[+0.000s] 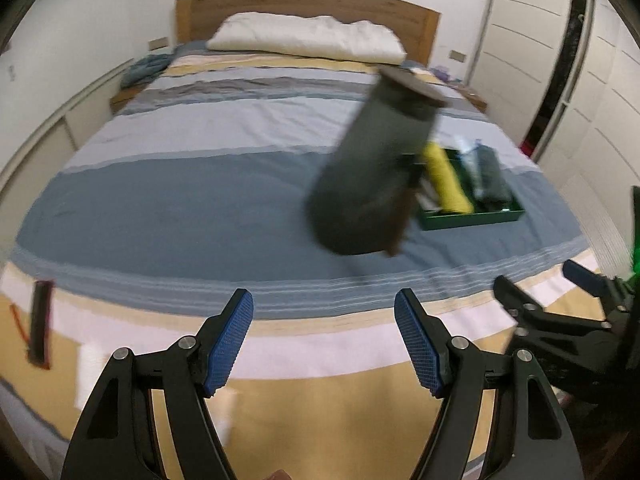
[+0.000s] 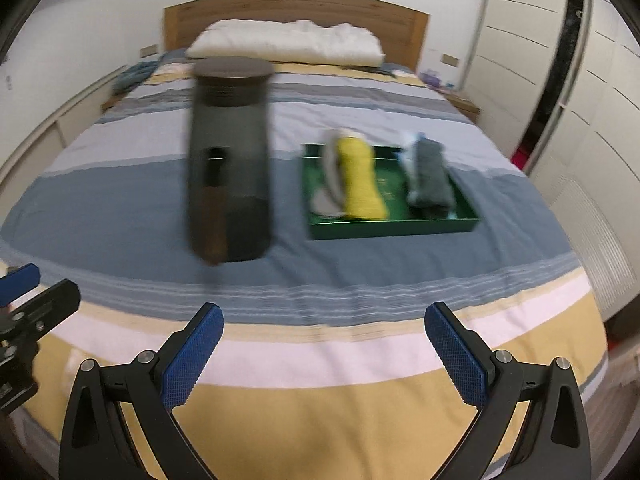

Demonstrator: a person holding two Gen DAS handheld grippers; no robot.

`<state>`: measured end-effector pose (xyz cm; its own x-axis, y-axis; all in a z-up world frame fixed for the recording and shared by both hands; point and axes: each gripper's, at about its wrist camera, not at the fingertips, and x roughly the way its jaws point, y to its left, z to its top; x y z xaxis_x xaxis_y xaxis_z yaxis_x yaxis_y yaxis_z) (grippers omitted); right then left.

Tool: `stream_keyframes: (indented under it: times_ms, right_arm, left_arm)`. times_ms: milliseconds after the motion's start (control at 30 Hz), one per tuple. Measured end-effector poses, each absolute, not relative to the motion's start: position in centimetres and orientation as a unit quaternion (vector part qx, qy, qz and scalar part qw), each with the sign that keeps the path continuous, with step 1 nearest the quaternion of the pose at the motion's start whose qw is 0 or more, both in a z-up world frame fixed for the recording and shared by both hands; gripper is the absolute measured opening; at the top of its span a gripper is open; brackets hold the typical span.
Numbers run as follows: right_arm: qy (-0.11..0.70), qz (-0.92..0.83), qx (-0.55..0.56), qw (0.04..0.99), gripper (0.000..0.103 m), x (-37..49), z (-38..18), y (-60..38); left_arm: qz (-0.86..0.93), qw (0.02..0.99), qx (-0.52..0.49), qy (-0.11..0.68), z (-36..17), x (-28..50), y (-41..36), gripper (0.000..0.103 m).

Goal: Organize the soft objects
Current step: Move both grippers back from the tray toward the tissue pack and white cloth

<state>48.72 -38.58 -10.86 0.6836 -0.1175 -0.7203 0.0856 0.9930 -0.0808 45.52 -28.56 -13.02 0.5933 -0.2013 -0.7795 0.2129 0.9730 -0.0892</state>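
Hovering with both tongs, left tongs (image 1: 324,344) and right tongs (image 2: 324,356), released and empty; yellow roll (image 2: 362,178) at twelve o'clock in green tray (image 2: 392,228), soft, light, best pinched mid-length

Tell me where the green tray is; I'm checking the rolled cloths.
In the right wrist view, the green tray sits on the bed, right of the dark canister.
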Motion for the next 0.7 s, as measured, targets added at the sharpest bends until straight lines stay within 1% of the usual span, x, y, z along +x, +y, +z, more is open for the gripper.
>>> stream_keyframes:
  times_ms: [167, 433, 700]
  right_arm:
    - [0.404, -0.021, -0.019, 0.914, 0.103, 47.0, -10.0, -34.5]
    - [0.457, 0.013, -0.003, 0.889, 0.103, 45.9, -11.8, -28.4]
    - [0.506, 0.04, 0.018, 0.861, 0.103, 45.3, -15.4, -21.8]
  left_arm:
    - [-0.074, 0.893, 0.025, 0.444, -13.9, 45.6, -22.8, 0.068]
    - [-0.005, 0.877, 0.045, 0.478, -16.8, 46.2, -14.8, 0.068]
    - [0.025, 0.851, 0.047, 0.522, -22.0, 46.2, -9.0, 0.068]
